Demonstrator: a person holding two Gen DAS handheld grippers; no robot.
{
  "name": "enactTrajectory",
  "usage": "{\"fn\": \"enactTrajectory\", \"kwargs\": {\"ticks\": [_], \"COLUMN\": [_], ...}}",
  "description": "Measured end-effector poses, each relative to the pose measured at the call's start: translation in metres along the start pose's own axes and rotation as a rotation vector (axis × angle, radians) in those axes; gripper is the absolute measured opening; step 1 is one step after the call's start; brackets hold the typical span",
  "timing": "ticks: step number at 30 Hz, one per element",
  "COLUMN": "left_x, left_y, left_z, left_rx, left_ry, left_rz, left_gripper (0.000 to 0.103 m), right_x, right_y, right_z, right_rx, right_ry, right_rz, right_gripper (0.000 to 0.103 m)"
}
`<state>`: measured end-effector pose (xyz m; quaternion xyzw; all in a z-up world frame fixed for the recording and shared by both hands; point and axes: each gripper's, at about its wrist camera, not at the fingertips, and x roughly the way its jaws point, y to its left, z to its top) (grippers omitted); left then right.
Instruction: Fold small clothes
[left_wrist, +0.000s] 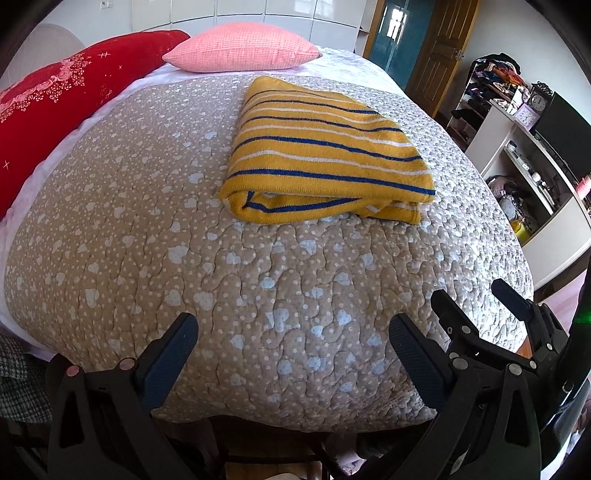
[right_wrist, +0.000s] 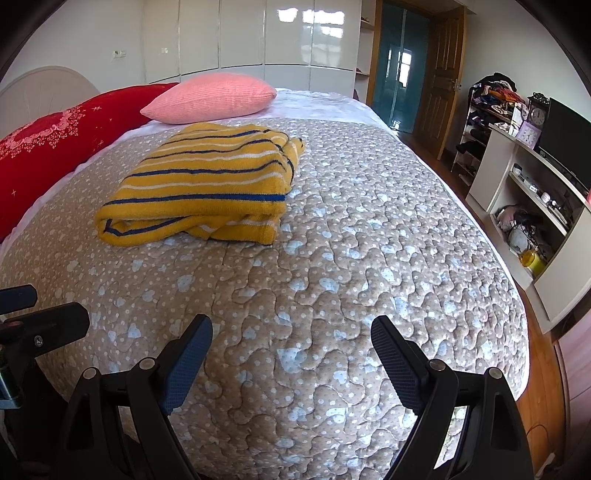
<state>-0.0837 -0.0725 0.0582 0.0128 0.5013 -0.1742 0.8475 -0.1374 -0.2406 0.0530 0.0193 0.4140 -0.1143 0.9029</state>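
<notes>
A yellow knitted garment with blue and white stripes (left_wrist: 321, 151) lies folded into a flat rectangle on the beige quilted bedspread (left_wrist: 221, 277). It also shows in the right wrist view (right_wrist: 207, 184), left of centre. My left gripper (left_wrist: 293, 334) is open and empty, hovering over the near edge of the bed, well short of the garment. My right gripper (right_wrist: 291, 336) is open and empty, also near the bed's front edge. The right gripper also shows at the lower right of the left wrist view (left_wrist: 480, 299).
A red pillow (left_wrist: 66, 103) and a pink pillow (left_wrist: 243, 48) lie at the head of the bed. A white shelf unit (right_wrist: 535, 206) with clutter and a black screen stands at the right. A wooden door (right_wrist: 439, 74) is behind.
</notes>
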Motion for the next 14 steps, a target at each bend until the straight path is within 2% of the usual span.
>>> {"fn": "enactTrajectory", "kwargs": {"ticks": [9,14], "left_x": [0.003,0.0], "left_y": [0.001,0.007], "left_z": [0.002,0.007], "left_rx": [-0.006,-0.003], "left_ry": [0.015,-0.029], "left_rz": [-0.011,0.021], "left_gripper": [0.103,0.103], "right_x": [0.002,0.004], "right_y": [0.001,0.008], "right_z": [0.002,0.015], "right_rx": [-0.005,-0.031], "right_ry": [-0.003,-0.024], "right_rz": [0.003,0.006], "right_gripper": [0.091,0.091]}}
